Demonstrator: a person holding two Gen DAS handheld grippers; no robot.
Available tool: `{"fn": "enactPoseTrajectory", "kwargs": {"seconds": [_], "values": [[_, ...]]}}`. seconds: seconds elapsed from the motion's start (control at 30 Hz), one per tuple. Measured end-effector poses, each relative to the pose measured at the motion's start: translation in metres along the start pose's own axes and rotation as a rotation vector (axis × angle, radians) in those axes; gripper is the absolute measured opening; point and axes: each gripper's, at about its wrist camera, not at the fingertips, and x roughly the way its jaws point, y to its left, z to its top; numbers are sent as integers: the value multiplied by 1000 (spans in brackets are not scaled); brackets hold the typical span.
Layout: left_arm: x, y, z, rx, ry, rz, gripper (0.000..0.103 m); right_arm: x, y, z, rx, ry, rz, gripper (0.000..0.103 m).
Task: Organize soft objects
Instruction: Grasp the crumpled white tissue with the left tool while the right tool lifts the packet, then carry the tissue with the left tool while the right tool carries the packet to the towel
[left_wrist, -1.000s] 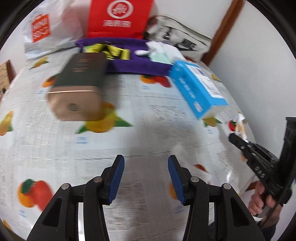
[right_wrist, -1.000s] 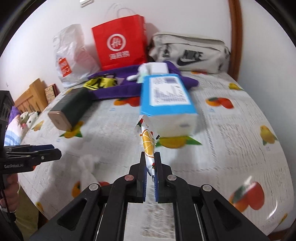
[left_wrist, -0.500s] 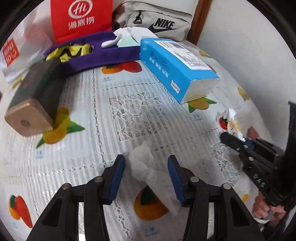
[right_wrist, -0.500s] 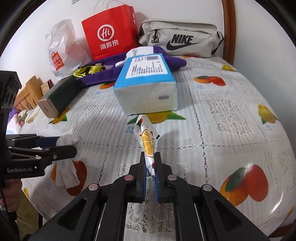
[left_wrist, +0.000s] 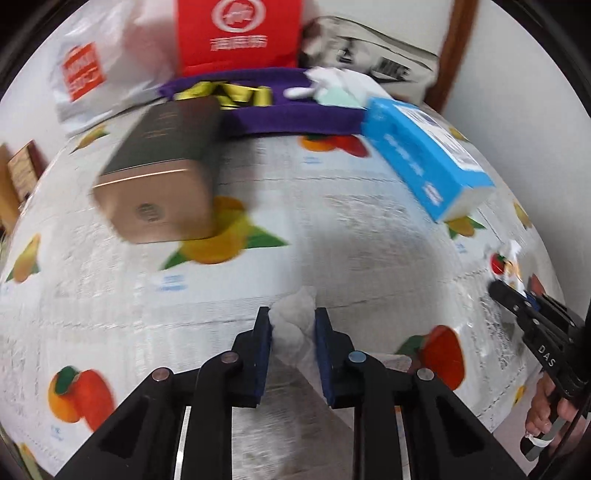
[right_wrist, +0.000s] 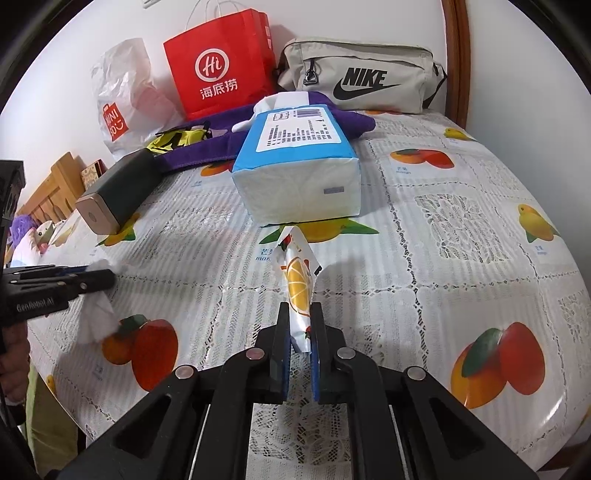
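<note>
My left gripper (left_wrist: 292, 317) is shut on a crumpled white tissue (left_wrist: 293, 325) and holds it just above the fruit-print tablecloth (left_wrist: 332, 229). From the right wrist view the tissue (right_wrist: 96, 317) hangs below the left gripper (right_wrist: 103, 277). My right gripper (right_wrist: 300, 314) is shut on a fruit-print wrapper (right_wrist: 297, 280) that sticks up between the jaws. The wrapper (left_wrist: 511, 264) and right gripper (left_wrist: 498, 286) show at the right in the left wrist view.
A blue tissue pack (right_wrist: 299, 173) lies mid-table, a green-and-gold box (right_wrist: 118, 188) to its left. A purple cloth (right_wrist: 207, 147) with yellow items, a red bag (right_wrist: 221, 62), a white plastic bag (right_wrist: 122, 96) and a Nike pouch (right_wrist: 362, 74) stand at the back.
My left gripper closed on the white tissue and lifted it, and its view swung back toward the box. My right gripper still holds the wrapper and moved a little nearer the tissue pack.
</note>
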Motion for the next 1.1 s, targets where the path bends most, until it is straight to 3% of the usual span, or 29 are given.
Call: {"fn": "enactPoseTrajectory", "kwargs": {"seconds": [0.17, 0.4, 0.7, 1.1], "values": [[-13, 30, -2, -70, -25, 28, 22, -5, 5, 1, -4, 14, 4, 9], [-39, 50, 1, -125, -80, 11, 22, -26, 13, 17, -11, -26, 10, 9], [-84, 62, 30, -176, -187, -24, 22, -59, 23, 65, -50, -115, 3, 9], [-108, 64, 71, -183, -256, -37, 22, -72, 29, 114, -63, -168, 12, 9]]}}
